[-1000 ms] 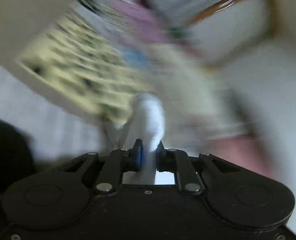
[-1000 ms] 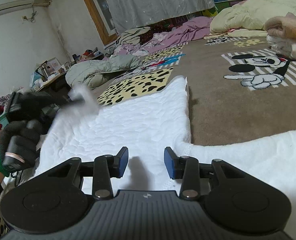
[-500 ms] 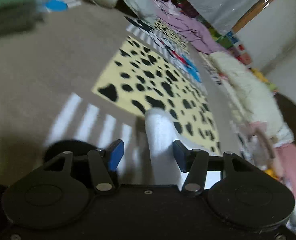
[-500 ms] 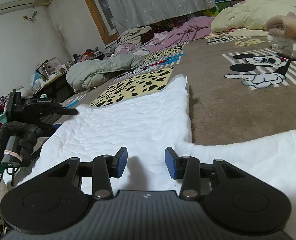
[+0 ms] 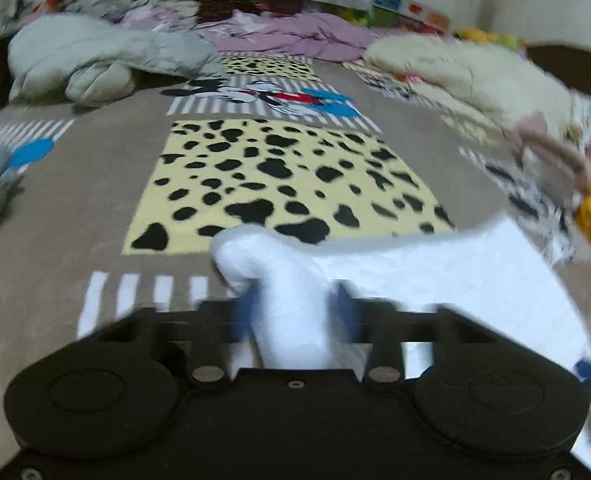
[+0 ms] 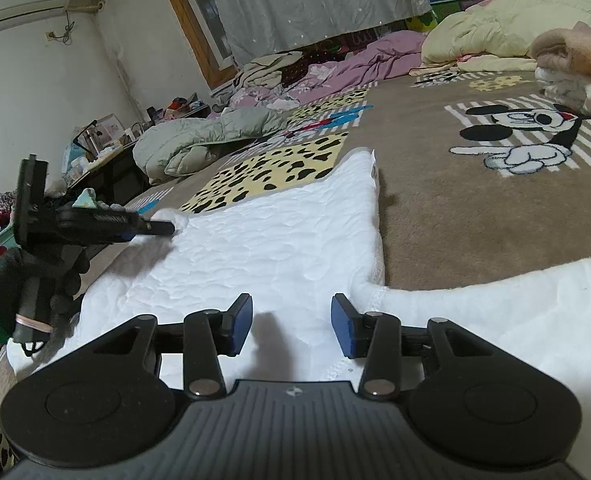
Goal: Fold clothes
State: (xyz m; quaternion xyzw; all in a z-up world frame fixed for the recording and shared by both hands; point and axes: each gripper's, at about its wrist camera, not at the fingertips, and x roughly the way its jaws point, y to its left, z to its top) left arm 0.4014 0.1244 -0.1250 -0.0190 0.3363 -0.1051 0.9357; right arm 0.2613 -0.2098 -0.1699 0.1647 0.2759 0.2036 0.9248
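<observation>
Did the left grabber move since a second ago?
Yes. In the right wrist view the left gripper has dropped low against the wall behind it, and now sits at the white garment's edge.

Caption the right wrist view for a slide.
Open right gripper hovers over a white garment on the blanket, while the left gripper meets its far corner.

Left gripper fingers motion-blurred; grip on white garment unclear; garment cut off at right edge.
</observation>
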